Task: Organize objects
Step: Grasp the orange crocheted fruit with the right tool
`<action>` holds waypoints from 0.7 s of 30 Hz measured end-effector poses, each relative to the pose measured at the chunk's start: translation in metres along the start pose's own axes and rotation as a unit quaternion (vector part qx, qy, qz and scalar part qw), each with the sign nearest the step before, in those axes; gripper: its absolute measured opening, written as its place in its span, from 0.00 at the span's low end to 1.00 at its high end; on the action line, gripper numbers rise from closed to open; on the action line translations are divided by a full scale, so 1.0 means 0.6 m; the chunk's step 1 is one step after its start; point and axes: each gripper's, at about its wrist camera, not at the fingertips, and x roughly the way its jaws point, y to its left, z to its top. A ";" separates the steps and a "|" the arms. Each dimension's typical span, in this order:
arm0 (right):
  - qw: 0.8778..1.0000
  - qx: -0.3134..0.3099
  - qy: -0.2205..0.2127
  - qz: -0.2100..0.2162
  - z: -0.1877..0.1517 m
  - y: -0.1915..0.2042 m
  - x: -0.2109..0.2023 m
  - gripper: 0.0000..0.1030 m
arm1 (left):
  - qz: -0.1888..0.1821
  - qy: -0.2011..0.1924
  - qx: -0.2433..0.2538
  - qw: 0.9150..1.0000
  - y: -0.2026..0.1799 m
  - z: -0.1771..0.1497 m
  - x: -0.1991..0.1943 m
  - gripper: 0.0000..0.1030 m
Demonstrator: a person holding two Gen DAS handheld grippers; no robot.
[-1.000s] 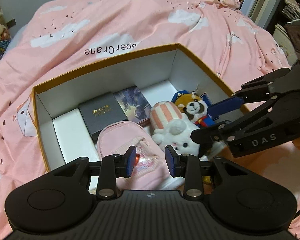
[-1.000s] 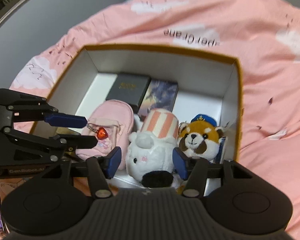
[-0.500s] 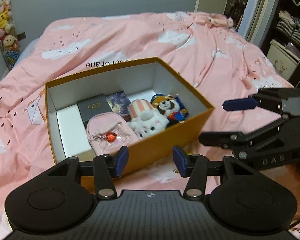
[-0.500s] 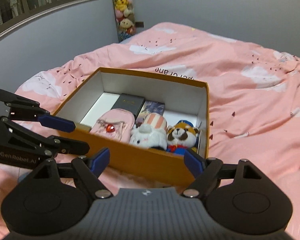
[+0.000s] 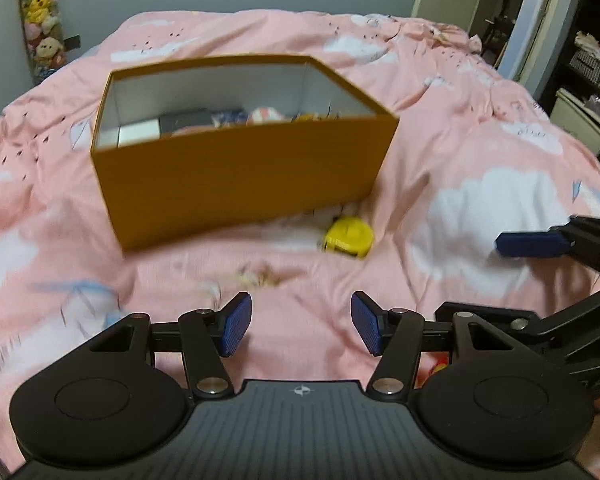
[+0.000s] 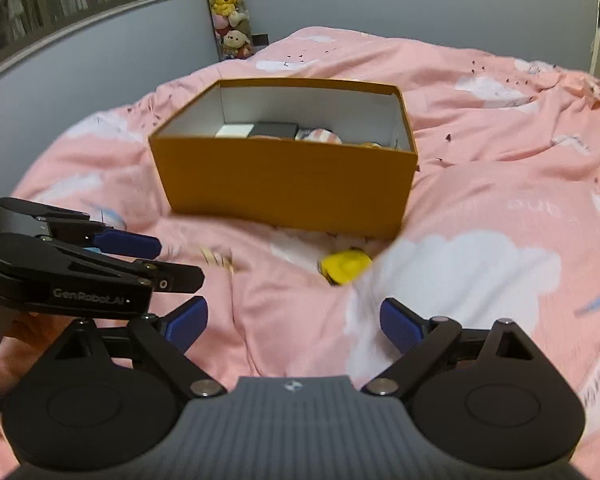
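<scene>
Left gripper point(image 5: 301, 328): empty, jaws opening, low centre of the left wrist view.
Right gripper point(image 6: 294, 322): empty, jaws opening wide.
Yellow object point(image 6: 345, 266): blurred, likely a tape measure; lies on the pink bed cover point(image 6: 500, 200) just in front of the orange box point(image 6: 284, 184), which already holds other items.
Key relation: object sits above and slightly right of both grippers' gaps in each view; long axis unclear; neither gripper is clearly nearer.
Writing: "GenRobot.AI" on the left gripper's body.
</scene>
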 end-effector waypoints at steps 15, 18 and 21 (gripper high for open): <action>0.996 -0.043 0.076 -0.017 -0.080 0.039 0.035 0.67 | 0.016 0.023 0.004 1.000 -0.013 -0.066 0.015 0.66; 0.995 -0.041 0.086 -0.008 -0.083 0.038 0.039 0.61 | 0.012 0.025 -0.003 1.000 -0.008 -0.068 0.016 0.66; 0.993 -0.041 0.106 0.012 -0.088 0.042 0.048 0.52 | 0.008 0.025 -0.008 1.000 -0.006 -0.070 0.016 0.66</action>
